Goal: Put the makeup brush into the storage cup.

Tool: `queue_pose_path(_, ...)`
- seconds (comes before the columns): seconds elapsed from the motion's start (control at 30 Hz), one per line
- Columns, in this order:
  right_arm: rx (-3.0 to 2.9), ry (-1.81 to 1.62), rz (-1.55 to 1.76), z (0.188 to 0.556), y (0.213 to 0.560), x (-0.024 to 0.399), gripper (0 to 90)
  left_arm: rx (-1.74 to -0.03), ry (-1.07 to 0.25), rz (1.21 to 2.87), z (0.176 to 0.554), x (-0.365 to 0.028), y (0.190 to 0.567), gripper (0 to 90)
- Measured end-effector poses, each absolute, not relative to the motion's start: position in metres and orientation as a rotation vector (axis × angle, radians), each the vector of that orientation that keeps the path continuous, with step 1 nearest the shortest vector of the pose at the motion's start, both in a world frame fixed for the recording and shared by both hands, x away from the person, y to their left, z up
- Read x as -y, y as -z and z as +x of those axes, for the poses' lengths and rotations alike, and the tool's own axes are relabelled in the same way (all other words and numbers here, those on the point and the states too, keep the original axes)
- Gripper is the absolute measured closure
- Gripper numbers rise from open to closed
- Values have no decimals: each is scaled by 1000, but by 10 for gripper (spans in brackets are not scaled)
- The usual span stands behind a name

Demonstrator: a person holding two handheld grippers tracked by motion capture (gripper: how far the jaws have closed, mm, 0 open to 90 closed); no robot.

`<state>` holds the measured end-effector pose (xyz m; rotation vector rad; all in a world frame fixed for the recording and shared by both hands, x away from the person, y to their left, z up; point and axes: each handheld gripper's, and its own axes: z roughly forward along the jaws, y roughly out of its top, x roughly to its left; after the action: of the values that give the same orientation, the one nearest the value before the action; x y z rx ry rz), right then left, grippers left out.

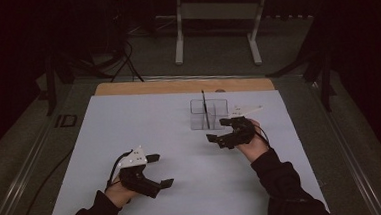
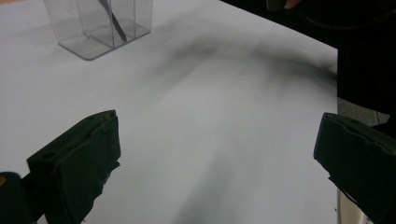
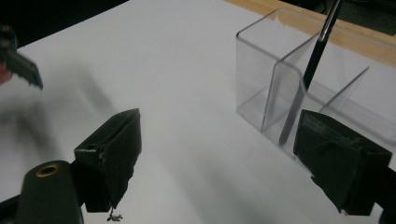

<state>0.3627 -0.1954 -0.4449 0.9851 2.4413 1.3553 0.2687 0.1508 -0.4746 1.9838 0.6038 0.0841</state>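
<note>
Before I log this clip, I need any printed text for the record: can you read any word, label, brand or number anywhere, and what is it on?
None can be read.
The clear holder, the black pen standing in it and the white table sheet show no print.
The right gripper has faint raised marks on one jaw, too blurred to read.
The left gripper carries no legible mark.

- Bench (image 1: 133, 191) was covered by a white sheet (image 1: 144, 125); bare wood strip at the far edge.
- Clear divided holder (image 1: 208, 114) stood on the sheet, pen (image 1: 205, 109) upright inside.
</note>
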Motion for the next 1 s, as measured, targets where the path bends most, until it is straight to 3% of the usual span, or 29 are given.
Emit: queue_pose_path(1.0,-2495,-1321,980,291,483,244,143,-635,-120,2039,253,-202,472,19)
